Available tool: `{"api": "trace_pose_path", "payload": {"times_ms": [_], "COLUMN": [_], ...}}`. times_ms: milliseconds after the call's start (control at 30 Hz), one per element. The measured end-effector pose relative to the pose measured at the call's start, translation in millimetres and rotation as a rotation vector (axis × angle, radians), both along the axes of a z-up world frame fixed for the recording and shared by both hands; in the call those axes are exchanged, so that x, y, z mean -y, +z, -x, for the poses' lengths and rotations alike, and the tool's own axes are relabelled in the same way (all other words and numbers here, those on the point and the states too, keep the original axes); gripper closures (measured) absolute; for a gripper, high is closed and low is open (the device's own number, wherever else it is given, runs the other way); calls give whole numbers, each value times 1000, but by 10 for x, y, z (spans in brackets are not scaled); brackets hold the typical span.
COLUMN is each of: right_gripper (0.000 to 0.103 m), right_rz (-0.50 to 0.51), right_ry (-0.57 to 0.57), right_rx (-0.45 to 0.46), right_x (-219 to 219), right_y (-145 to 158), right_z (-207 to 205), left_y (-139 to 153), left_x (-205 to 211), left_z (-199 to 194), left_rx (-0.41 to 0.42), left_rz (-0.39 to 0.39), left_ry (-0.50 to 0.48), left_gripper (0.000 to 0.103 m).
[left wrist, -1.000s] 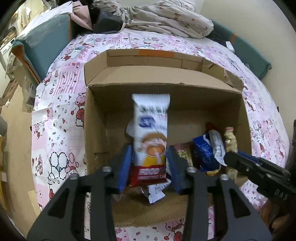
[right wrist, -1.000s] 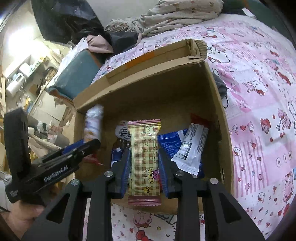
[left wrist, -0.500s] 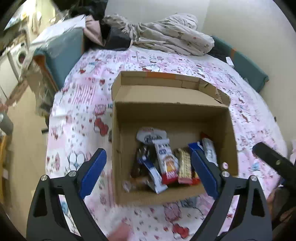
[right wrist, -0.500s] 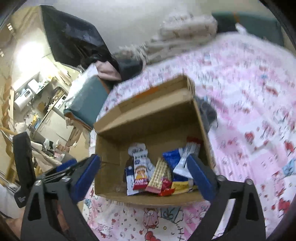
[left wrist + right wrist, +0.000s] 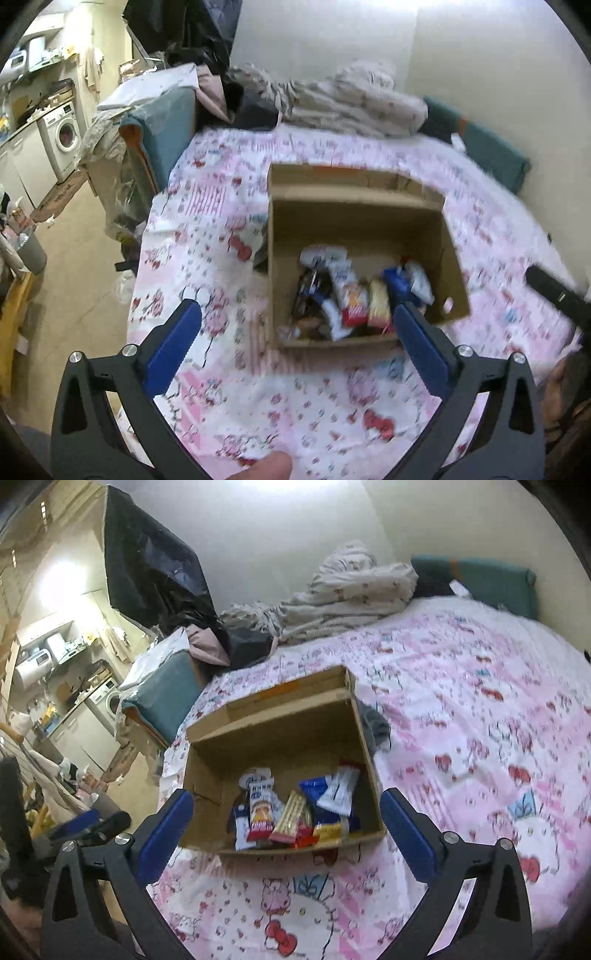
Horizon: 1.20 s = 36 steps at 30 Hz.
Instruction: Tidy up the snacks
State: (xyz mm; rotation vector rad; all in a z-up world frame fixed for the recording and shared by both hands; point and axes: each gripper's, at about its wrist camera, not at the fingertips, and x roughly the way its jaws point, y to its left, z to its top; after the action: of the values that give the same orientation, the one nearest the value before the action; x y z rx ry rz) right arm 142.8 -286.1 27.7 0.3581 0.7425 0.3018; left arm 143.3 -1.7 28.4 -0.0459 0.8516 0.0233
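Though box [image 5: 284, 738] shows, snack pkts [image 5: 295, 812] overlap; labels blurred, unreadable.

Snack wrappers [image 5: 295, 808] in a cardboard box [image 5: 207, 775], printing too blurred and small to read, no legible labels anywhere

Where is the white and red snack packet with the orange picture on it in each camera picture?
Left wrist view: the white and red snack packet lies in the cardboard box, centre of the picture, beside a tan checked bar.
Right wrist view: the same packet lies left of centre in the box, left of the checked bar.
Shared landmark: the cardboard box on the pink sheet.
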Motion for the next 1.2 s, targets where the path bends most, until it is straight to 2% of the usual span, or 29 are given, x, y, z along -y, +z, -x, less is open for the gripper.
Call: {"api": "trace_pose_path", "payload": {"times_ms": [133, 333, 433, 600, 1200], "right_gripper": [0, 0, 0, 0, 0], "right_rz": [57, 145, 199, 254, 270], "right_ry": [0, 35, 53, 79, 65], "right_rx": [-20, -21, 0, 10, -2], "right_x": [-97, -299, -407, -547, -580], "right_y": [-92, -180, -200, -253, -299], "right_z": [130, 246, 271, 268, 233], "left_y": [-130, -152, -175, -242, -259], "left_x": [-27, 38, 32, 16, -28], "left_z": [137, 362, 399, 365, 351], "left_rx": [-28, -8, -7, -22, -15], "left_rz": [9, 14, 42, 44, 33], "left_ry": [8, -11, -1, 21, 48], "left_gripper": [0, 0, 0, 0, 0]}}
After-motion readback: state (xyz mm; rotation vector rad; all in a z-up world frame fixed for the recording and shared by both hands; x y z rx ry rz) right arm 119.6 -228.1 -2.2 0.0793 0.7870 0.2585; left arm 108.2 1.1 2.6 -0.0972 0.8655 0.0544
